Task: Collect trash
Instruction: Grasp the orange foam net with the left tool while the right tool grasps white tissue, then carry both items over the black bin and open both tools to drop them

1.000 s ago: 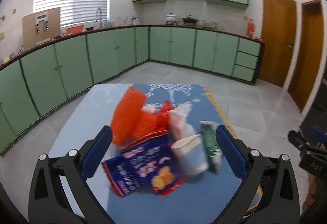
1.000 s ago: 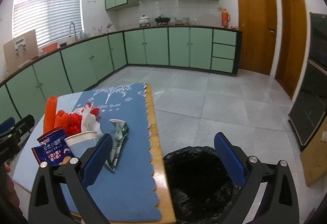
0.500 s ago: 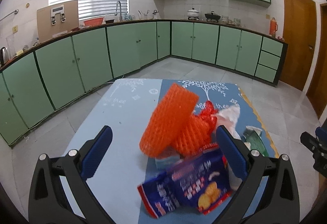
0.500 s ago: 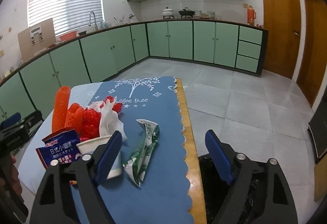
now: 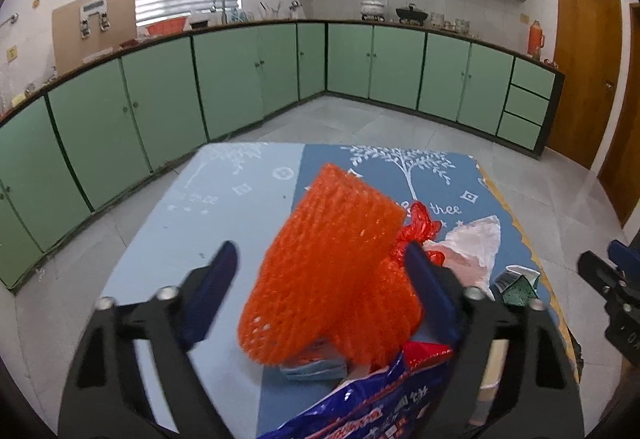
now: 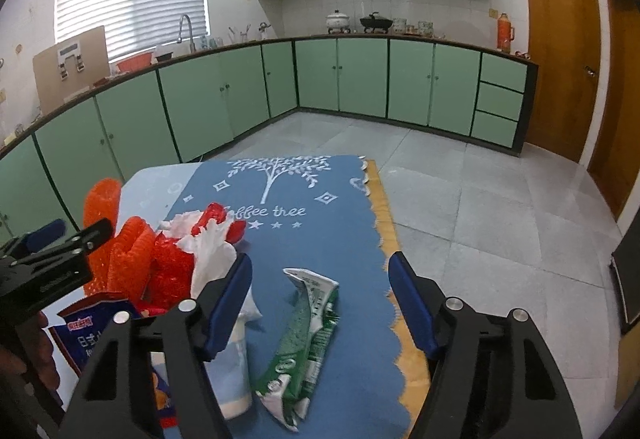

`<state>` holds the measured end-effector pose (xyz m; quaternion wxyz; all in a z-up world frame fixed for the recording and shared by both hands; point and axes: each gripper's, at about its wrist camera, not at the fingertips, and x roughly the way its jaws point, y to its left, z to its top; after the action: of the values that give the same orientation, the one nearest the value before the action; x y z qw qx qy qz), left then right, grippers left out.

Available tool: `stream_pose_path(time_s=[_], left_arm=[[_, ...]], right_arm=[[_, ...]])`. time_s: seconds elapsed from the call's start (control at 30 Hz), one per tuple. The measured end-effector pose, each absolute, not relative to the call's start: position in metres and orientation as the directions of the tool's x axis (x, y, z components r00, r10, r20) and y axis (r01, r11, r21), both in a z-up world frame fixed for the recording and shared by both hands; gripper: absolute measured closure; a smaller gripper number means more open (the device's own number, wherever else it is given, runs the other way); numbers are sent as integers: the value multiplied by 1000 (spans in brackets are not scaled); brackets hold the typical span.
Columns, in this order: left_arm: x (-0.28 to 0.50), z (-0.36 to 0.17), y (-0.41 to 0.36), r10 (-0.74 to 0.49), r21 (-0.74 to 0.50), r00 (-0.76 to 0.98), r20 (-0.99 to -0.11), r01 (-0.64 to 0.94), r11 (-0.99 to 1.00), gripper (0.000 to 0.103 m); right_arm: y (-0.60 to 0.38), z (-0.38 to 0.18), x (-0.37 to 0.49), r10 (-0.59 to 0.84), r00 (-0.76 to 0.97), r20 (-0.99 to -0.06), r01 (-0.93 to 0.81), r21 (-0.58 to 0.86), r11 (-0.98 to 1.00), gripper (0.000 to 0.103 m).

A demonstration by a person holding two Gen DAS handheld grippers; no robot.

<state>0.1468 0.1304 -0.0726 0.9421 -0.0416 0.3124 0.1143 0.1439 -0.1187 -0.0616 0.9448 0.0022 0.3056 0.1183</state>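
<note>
Because the trash sits heaped at the near edge of the table (image 6: 376,199), both grippers face it from the person's side, and each is lined up on a different piece. Farthest left in the pile, the orange foam net (image 5: 332,271) stands propped and tilted on the pieces under it, which puts it right between the blue pads of the left gripper (image 5: 320,291); those fingers are spread wide on either side of the net, and I cannot tell whether either pad touches it. Below the net lies the blue snack bag (image 5: 360,407), its crumpled top poking up near the camera, so a closing grip may catch the net alone or drag the bag along. Just right of the net are the red mesh bag (image 6: 168,271) and a crumpled white plastic bag (image 6: 212,255), bunched together against the net. Next comes the paper cup (image 6: 236,371), lying beside the right gripper's left finger. The green wrapper (image 6: 304,339) lies flat and alone on the blue mat (image 6: 320,199), apart from the heap, which makes it the easy single pick; the right gripper (image 6: 320,299) hangs over it with fingers spread and nothing between them but the wrapper below. No bin shows in either view, so every piece appears uncollected.
</note>
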Motion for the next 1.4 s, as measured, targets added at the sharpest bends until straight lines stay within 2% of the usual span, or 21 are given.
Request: stream_pose_path(time_s=[0.1,0.17,0.27,0.3,0.43,0.47,0.57,0.63,0.7,0.87,1.1,1.27,1.4], left_arm=[[153,-79,132,179,-17,775,-606,-238,971,32],[155,-81,135,164,-33,773,-613,-233,972,46],[156,-83,141,136,-69,774,-619,-225,972,61],[156,-83,143,132,-75,775,-618,-225,972,63],[157,-83,147,119,-91,779,-615,-220,971,85],[158,-83,148,118,-93,780,-615,-220,971,87],[156,-81,151,125,-100,786,-605,-231,968,90],[154,-78,153,131,-101,792,-597,-235,967,91],[150,-75,156,137,-101,798,-587,-240,965,91],[140,-58,159,149,-109,819,-553,-249,962,92],[125,-15,141,134,-117,880,-456,-209,971,92],[120,8,116,73,-134,910,-408,-138,981,92],[123,13,79,-44,-177,914,-404,-31,984,92]], right_arm=[[-103,-62,151,275,772,-573,-271,95,958,35],[-92,-63,158,304,758,-577,-297,109,949,37],[-78,-66,167,348,726,-593,-336,135,932,45],[-72,-68,169,362,713,-600,-351,141,926,47],[-54,-75,174,409,664,-626,-400,164,902,53],[-51,-77,175,414,654,-633,-407,166,898,54],[-42,-86,181,411,615,-673,-418,164,894,65],[-39,-91,186,425,583,-692,-431,179,884,88],[-37,-93,188,432,570,-699,-445,179,877,99],[-48,-67,178,505,592,-628,-479,230,847,101],[-87,-18,176,608,627,-486,-490,360,794,101],[-130,7,168,579,694,-429,-450,370,813,101],[-168,13,155,508,749,-425,-389,339,857,101]])
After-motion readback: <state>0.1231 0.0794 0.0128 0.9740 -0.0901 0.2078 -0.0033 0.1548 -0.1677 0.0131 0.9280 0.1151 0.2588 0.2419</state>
